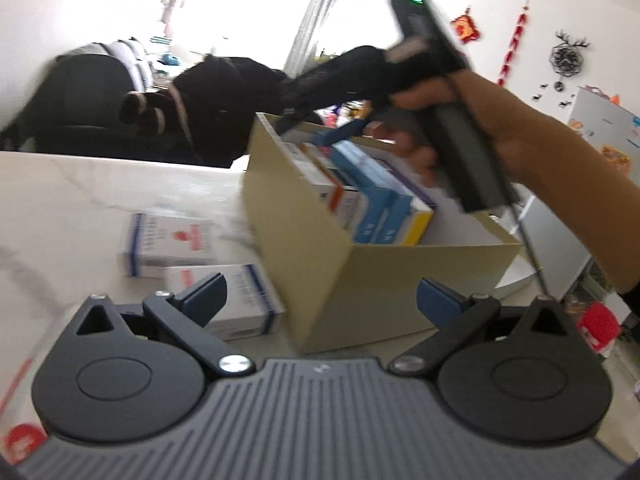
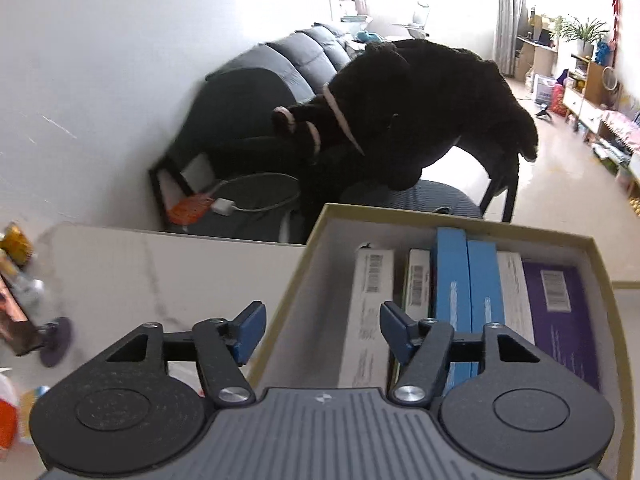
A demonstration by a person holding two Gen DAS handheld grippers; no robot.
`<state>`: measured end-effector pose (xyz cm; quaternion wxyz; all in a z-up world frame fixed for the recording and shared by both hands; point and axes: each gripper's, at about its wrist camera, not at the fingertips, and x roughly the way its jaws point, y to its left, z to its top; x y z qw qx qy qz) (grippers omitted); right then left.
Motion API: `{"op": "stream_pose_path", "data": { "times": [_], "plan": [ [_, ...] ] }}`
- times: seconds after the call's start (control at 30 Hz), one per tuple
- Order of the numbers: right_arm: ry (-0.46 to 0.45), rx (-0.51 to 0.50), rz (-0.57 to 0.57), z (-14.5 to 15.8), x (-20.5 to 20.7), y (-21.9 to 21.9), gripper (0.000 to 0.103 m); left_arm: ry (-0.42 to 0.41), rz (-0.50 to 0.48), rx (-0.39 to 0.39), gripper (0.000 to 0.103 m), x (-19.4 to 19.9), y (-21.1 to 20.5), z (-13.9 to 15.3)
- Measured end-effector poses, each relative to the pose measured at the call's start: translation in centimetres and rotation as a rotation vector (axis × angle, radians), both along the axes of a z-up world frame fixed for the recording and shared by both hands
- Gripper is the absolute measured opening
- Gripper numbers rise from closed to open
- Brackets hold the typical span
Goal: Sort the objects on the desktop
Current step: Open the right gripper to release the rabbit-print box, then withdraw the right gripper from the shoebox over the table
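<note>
- Right tool [image 2: 322,330]: released, nothing between its pads, poised over the open cardboard box [image 2: 460,220] on the worktop [image 2: 160,276]; packets stand upright inside, labels blurred.
- Left tool [image 1: 320,300]: released, empty; two packets [image 1: 172,246] beside the box, print unreadable.
- Hand [image 1: 500,128] partly masks the box interior.

Both tongs, left [image 1: 320,294] and right [image 2: 322,330], have black linkage arms, blue pads, silver screws and ribbed grey housings.

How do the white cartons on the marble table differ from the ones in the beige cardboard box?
The two white cartons with blue edge stripes lie flat on the marble table; the blue cartons stand on edge, packed in the beige cardboard box. All are small, rectangular packs.
</note>
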<state>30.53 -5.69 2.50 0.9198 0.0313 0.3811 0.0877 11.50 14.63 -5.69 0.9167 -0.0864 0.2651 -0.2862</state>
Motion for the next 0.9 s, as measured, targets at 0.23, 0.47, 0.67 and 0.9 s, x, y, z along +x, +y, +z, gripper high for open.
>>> {"op": "stream_pose_path", "data": {
  "times": [0.23, 0.47, 0.67, 0.9],
  "plan": [
    [-0.067, 0.124, 0.068, 2.0, -4.1, -1.4, 0.084, 0.021, 0.168, 0.117, 0.103, -1.9, 3.6, -0.6],
    [-0.132, 0.227, 0.139, 2.3, -8.8, -2.4, 0.092, 0.032, 0.317, 0.205, 0.103, -4.2, 7.3, -1.4],
    [-0.189, 0.24, 0.173, 2.0, -12.5, -2.1, 0.095, 0.069, 0.357, 0.226, 0.103, -4.6, 9.2, -2.3],
    [-0.224, 0.292, 0.169, 1.8, -15.5, -2.9, 0.098, 0.085, 0.383, 0.175, 0.103, -5.0, 10.2, -2.7]
  ]
}}
